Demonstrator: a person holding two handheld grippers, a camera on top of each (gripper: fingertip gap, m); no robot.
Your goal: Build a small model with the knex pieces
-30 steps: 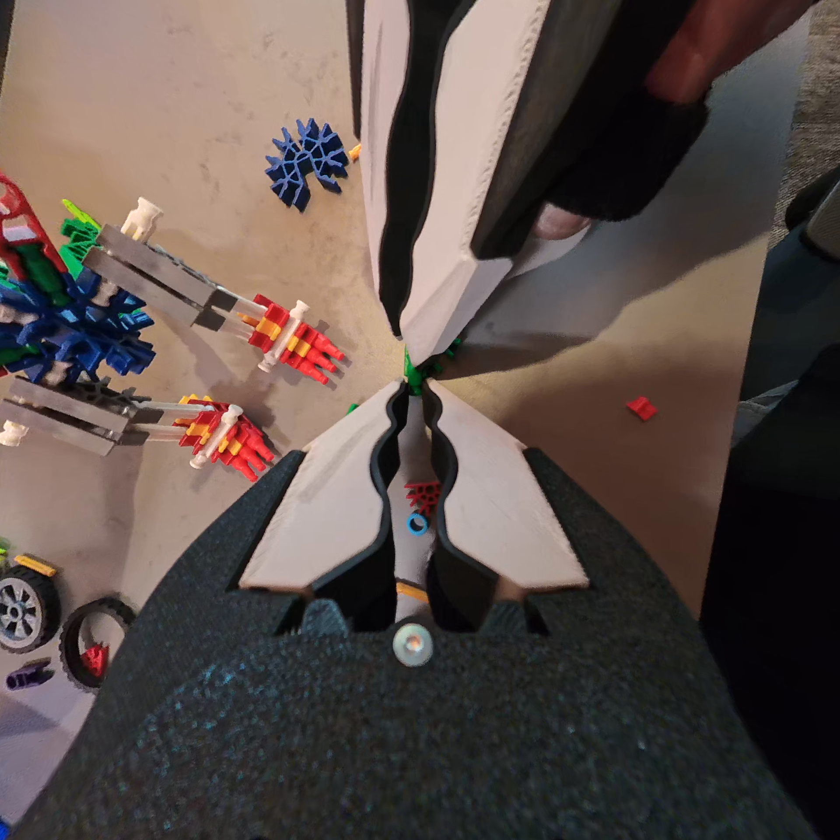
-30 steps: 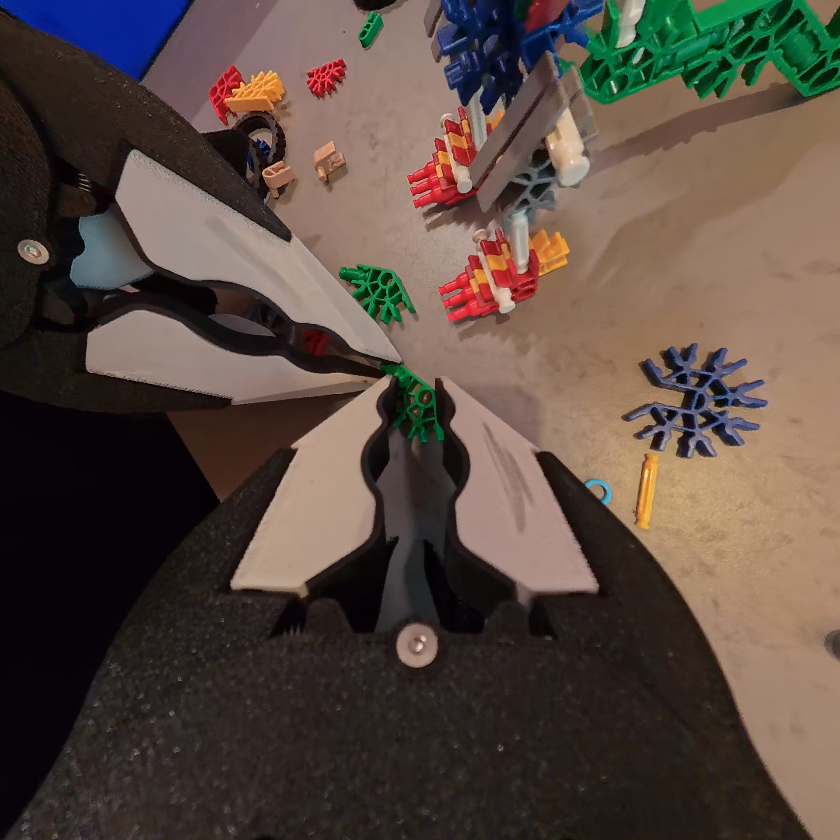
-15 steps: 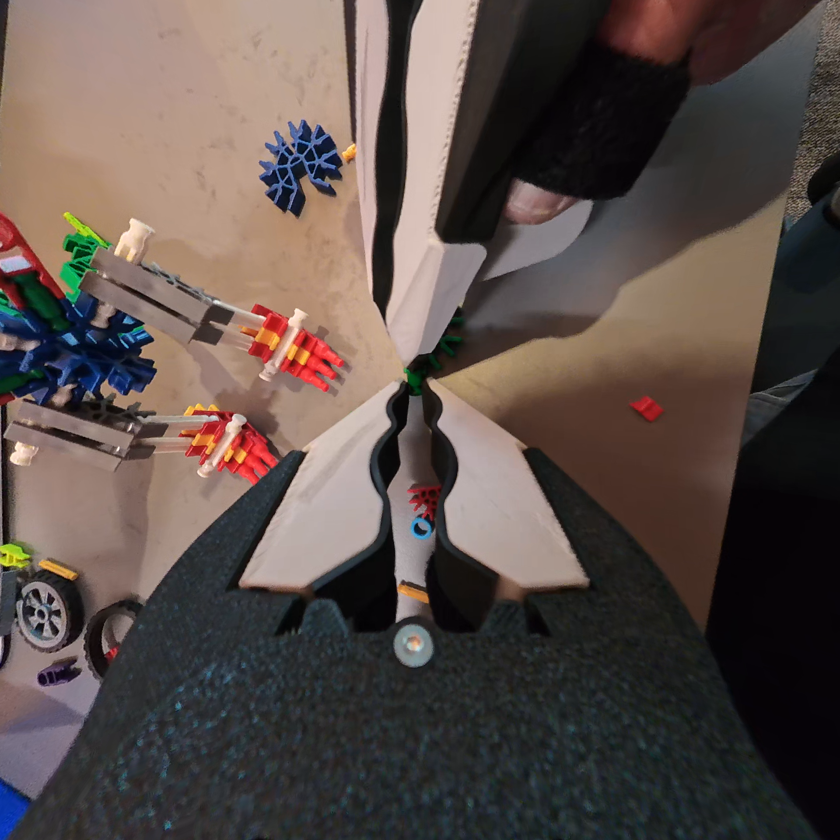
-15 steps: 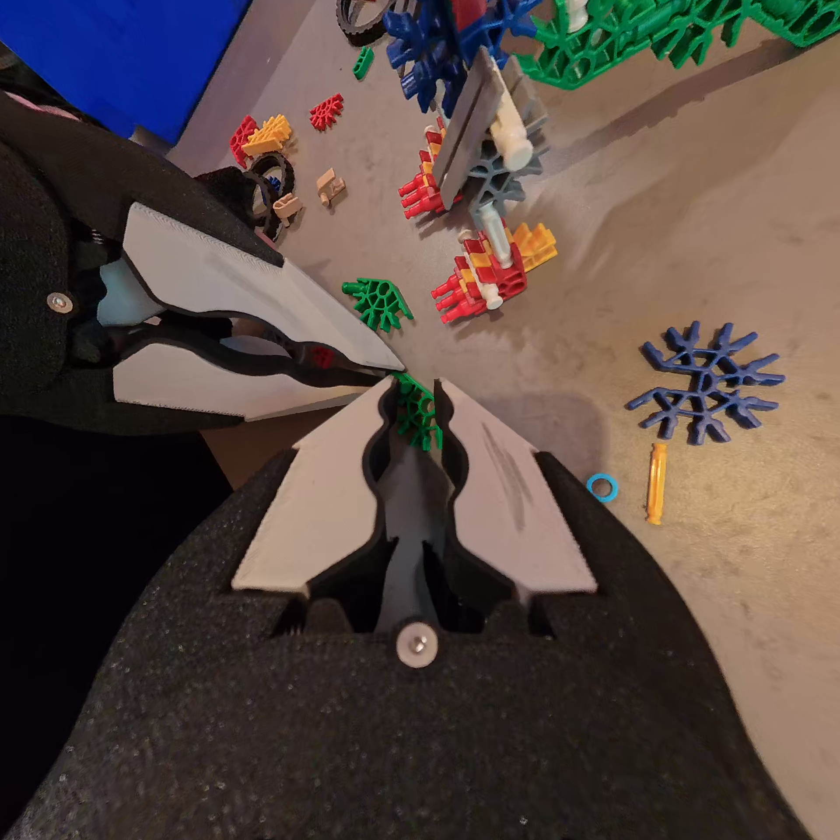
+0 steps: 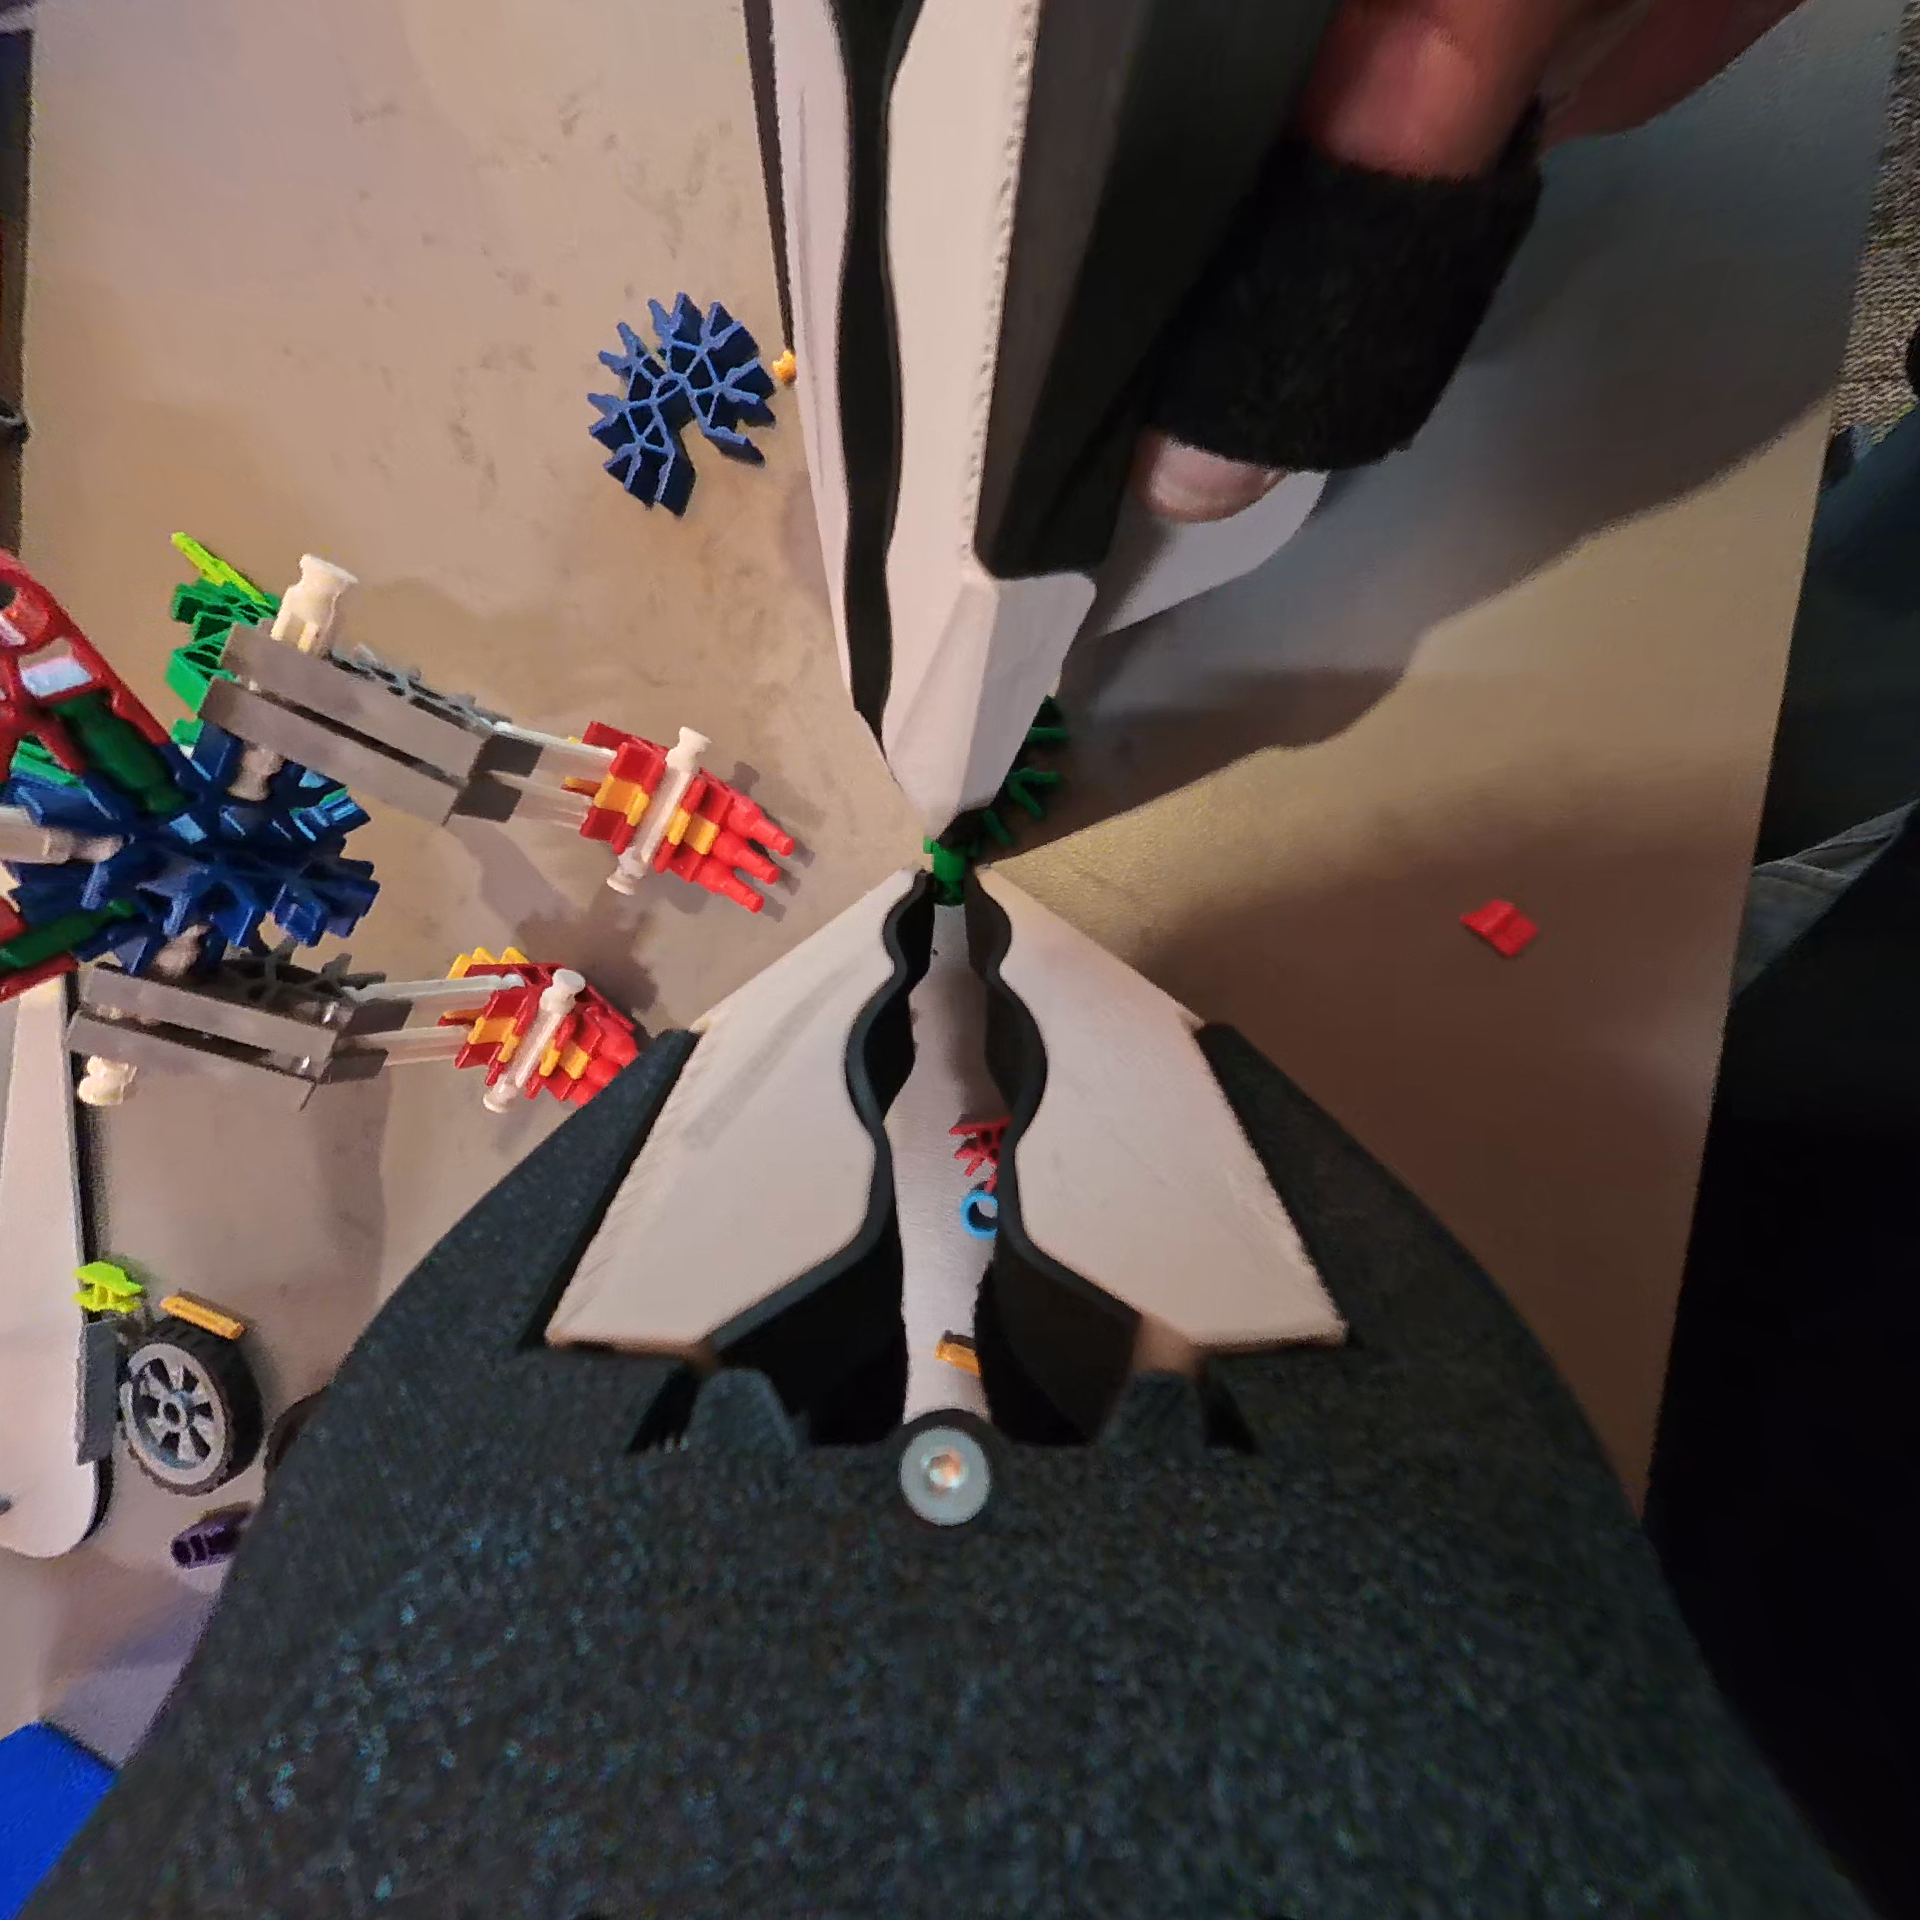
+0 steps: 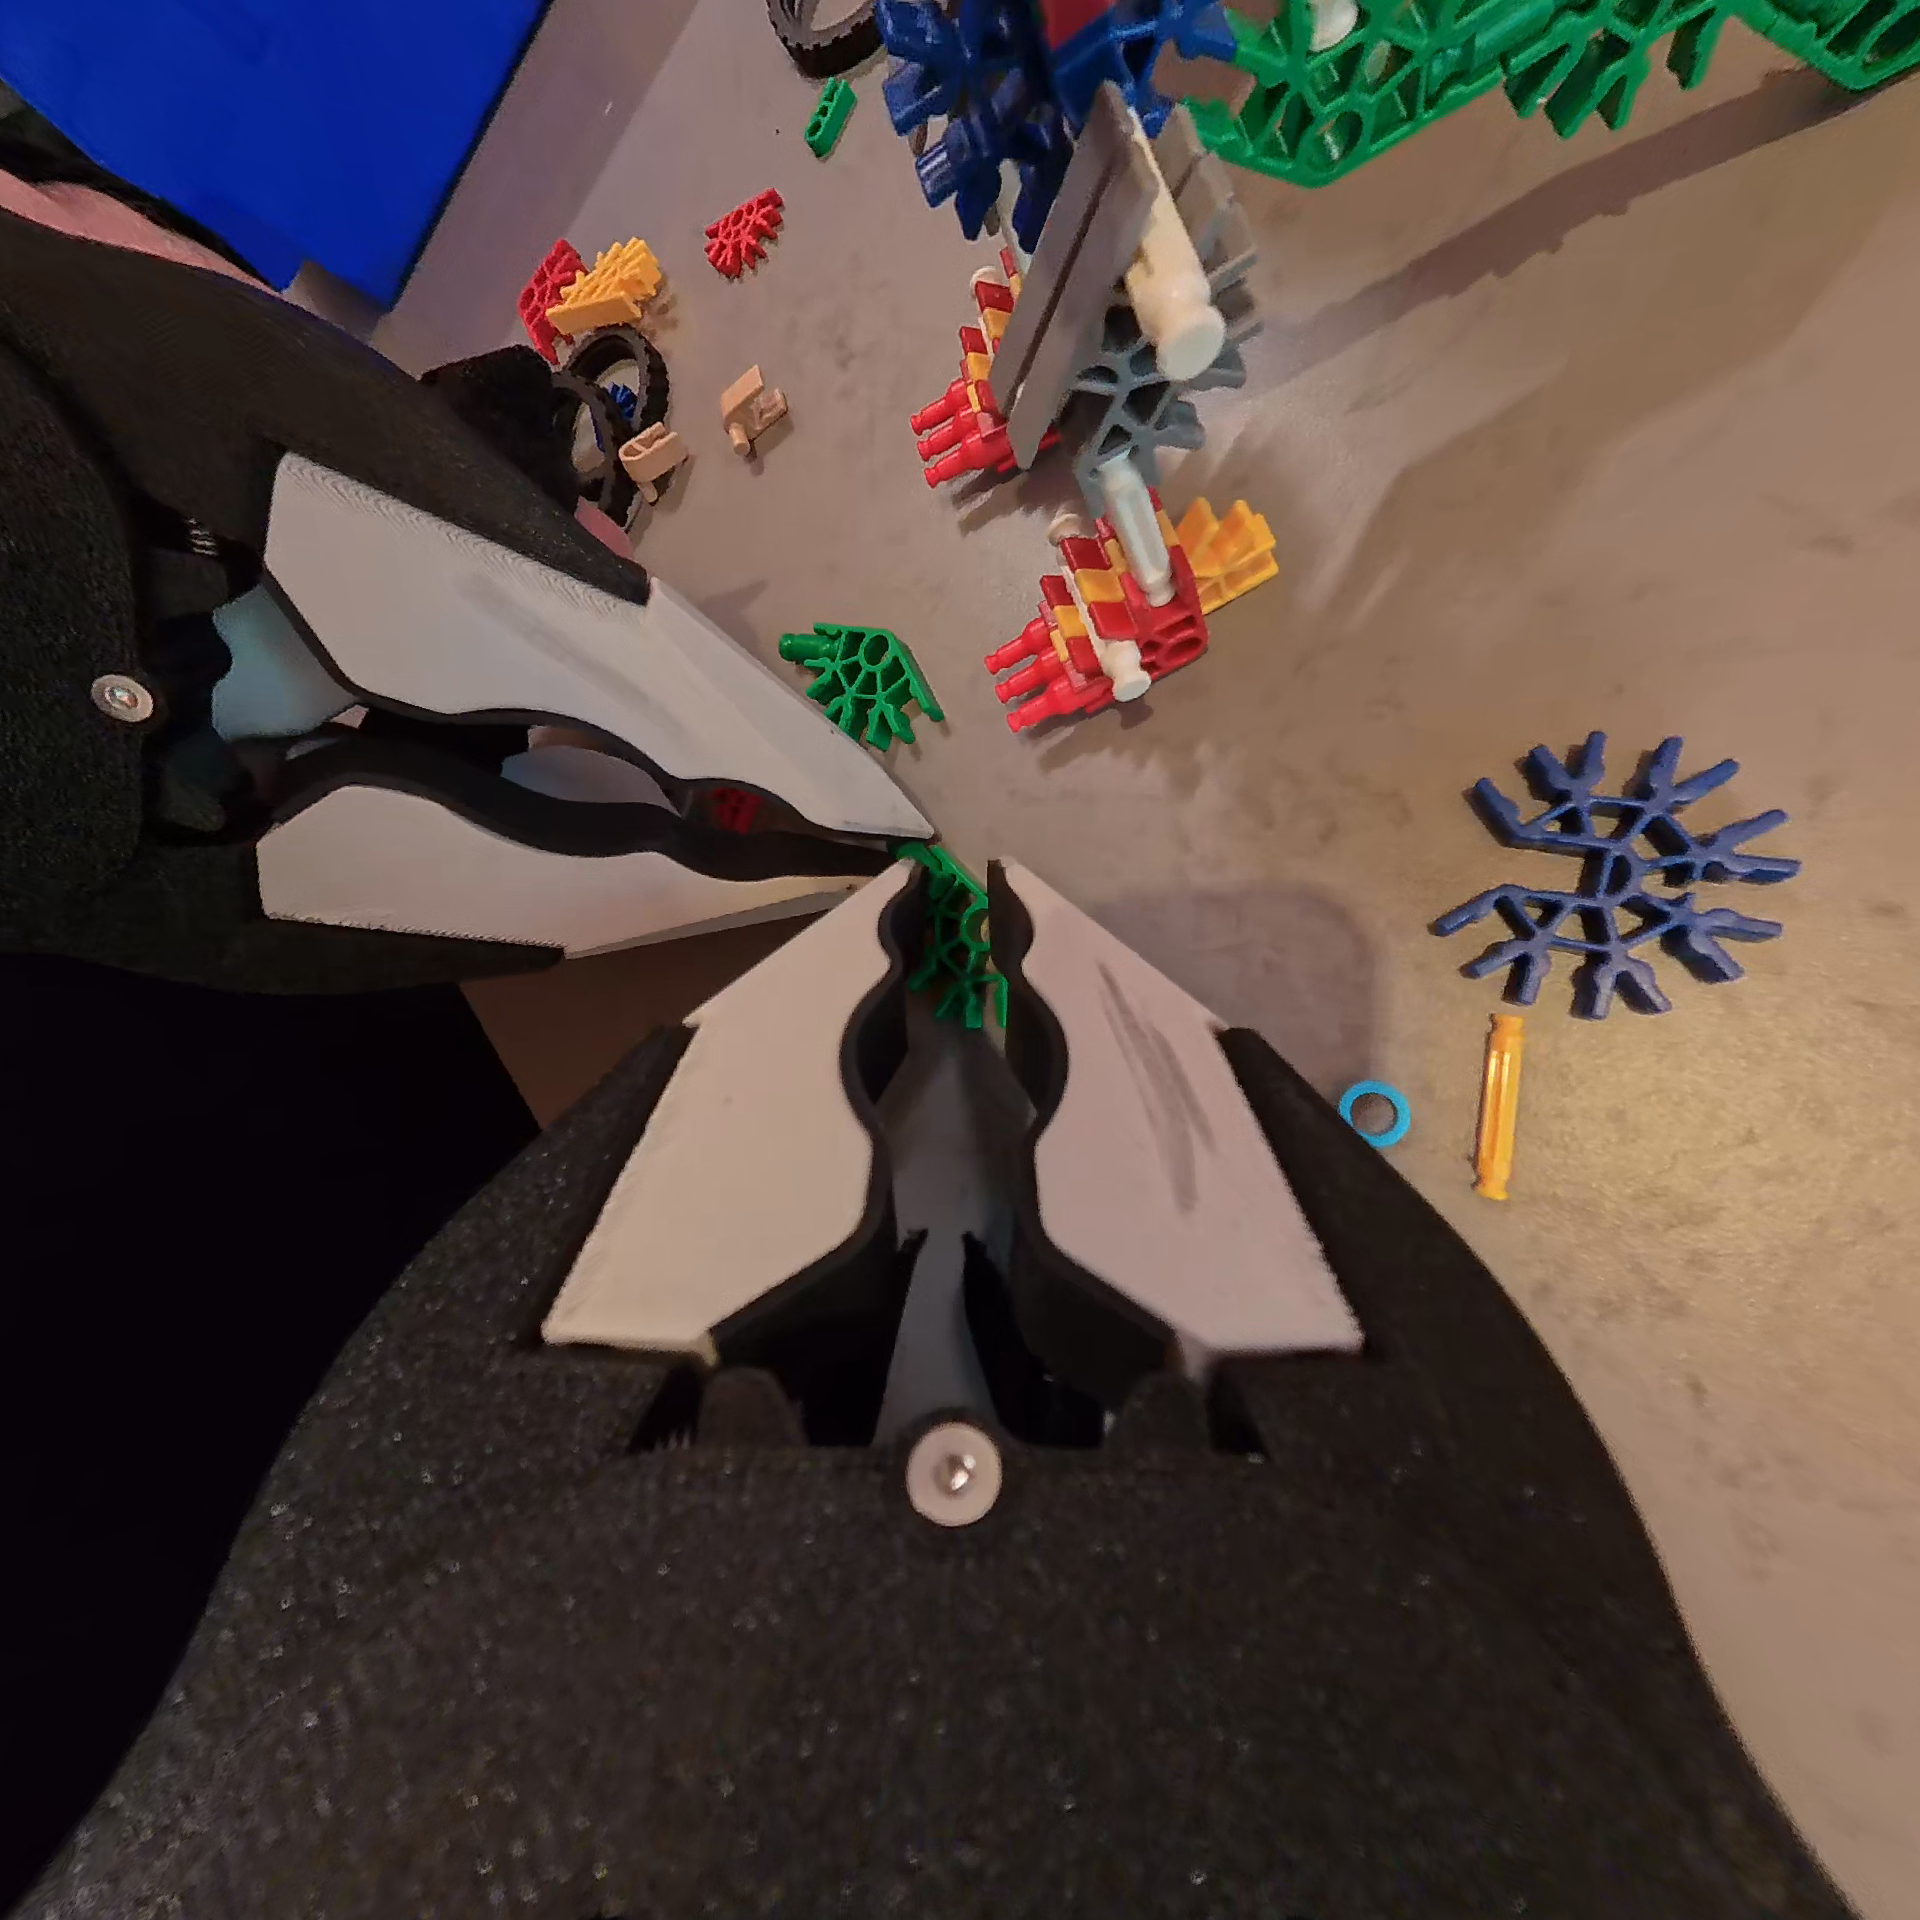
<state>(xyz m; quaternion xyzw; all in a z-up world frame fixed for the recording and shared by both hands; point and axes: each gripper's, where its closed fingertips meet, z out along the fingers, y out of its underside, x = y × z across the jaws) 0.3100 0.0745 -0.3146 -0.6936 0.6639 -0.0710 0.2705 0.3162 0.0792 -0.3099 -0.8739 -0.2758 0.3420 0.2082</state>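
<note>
While your right gripper point(image 6: 951, 878) has its jaws pinched narrow on a flat green plastic fan-shaped connector point(image 6: 951, 940), your left gripper point(image 5: 945, 883) meets it tip to tip, jaws nearly shut on a small green nub point(image 5: 945, 860) at that connector's edge. The piece sits edge-on between your right fingers, its long axis running along them toward the left tips, so both grippers share it, well above the grey tabletop point(image 6: 1558, 520). Just beyond on the table lies a second green fan connector point(image 6: 860, 681), loose. To the right you have a blue rubber ring point(image 6: 1374, 1114), an orange plastic rod point(image 6: 1496, 1107) and a dark blue snowflake connector point(image 6: 1616, 883). Farther off stands a built model with red-and-yellow finned ends point(image 6: 1122, 623), grey flat panels point(image 6: 1081, 270) and a green lattice frame point(image 6: 1455, 73).
</note>
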